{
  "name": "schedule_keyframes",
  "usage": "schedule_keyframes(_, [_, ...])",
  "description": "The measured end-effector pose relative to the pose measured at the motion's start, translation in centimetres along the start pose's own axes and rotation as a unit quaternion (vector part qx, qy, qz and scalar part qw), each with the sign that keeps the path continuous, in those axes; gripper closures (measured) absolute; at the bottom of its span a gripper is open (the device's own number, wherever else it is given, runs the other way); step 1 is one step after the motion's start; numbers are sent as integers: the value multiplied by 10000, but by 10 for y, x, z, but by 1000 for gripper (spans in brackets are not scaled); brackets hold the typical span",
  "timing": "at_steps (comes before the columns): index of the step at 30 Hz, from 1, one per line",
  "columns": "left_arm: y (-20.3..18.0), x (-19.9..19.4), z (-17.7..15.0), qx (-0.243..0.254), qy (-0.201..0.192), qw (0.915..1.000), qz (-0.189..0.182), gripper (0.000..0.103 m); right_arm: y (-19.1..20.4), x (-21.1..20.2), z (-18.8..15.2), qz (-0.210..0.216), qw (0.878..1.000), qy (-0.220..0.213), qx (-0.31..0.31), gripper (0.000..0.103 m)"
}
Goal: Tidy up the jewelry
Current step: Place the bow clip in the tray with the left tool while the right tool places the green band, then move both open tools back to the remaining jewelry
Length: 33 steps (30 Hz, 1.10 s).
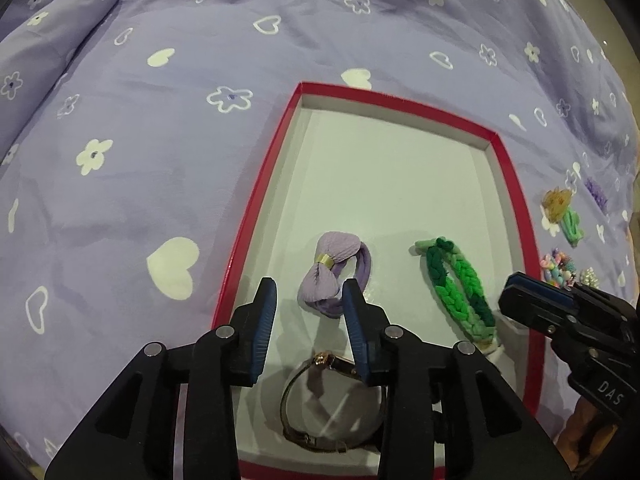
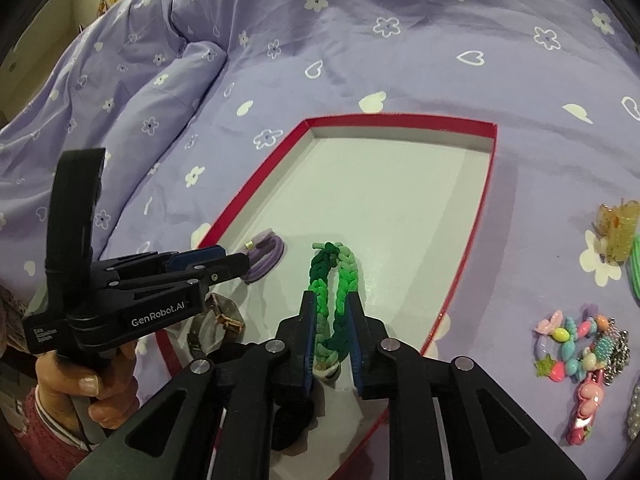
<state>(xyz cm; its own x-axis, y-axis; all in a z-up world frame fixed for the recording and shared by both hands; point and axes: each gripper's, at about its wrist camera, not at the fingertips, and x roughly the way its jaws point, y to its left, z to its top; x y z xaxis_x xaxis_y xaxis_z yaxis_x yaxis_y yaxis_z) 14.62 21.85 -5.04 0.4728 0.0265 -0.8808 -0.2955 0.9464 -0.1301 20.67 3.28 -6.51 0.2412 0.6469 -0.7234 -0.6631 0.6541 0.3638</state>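
Note:
A red-rimmed box lid (image 1: pixel 256 216) with a white floor lies on the bed. In it lie a lilac bow hair tie (image 1: pixel 332 276), a green braided band (image 1: pixel 460 292) and a gold watch (image 1: pixel 332 400). My left gripper (image 1: pixel 310 292) is open and empty, its fingers either side of the bow's near end, above the watch. My right gripper (image 2: pixel 332 304) is open around the near part of the green braided band (image 2: pixel 332 280), which rests on the box floor (image 2: pixel 400 200); whether the pads touch it is unclear. The left gripper (image 2: pixel 236 260) shows beside the lilac tie (image 2: pixel 264 256).
Loose pieces lie on the purple bedsheet right of the box: an amber claw clip (image 2: pixel 616 224), a green hair tie (image 2: pixel 634 268), a colourful bead bracelet (image 2: pixel 572 344), a pink clip (image 2: pixel 584 412) and a pearl piece (image 2: pixel 634 412). A folded duvet (image 2: pixel 120 80) rises at the far left.

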Motion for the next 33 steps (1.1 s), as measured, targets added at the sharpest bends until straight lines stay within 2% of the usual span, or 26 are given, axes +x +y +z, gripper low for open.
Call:
schedule_keyframes(7, [-12,-27,1,5,-306,9994,-142,66,-11,-35,-6,6,9993,-332,184,77])
schedule_keyframes(14, [-44,-44,4,190,-501,9978,-388,63,-47,-73,-22,-214,9962,-594,597,75])
schedule_keyframes(19, [-69,-51,-1,344,-520,9963,-588,61,-73,-97,-34,-401,9929,-733,846,74])
schedule_keyframes(23, [-89,-53,-4,480,-522,9948,-724,61,-92,-118,-46,-578,9895,-857,1010,68])
schedule_keyframes(33, [-140,-49,-14,889,-412,9905,-967,61,-137,-163,-74,-984,9799,-1083,1354,68])
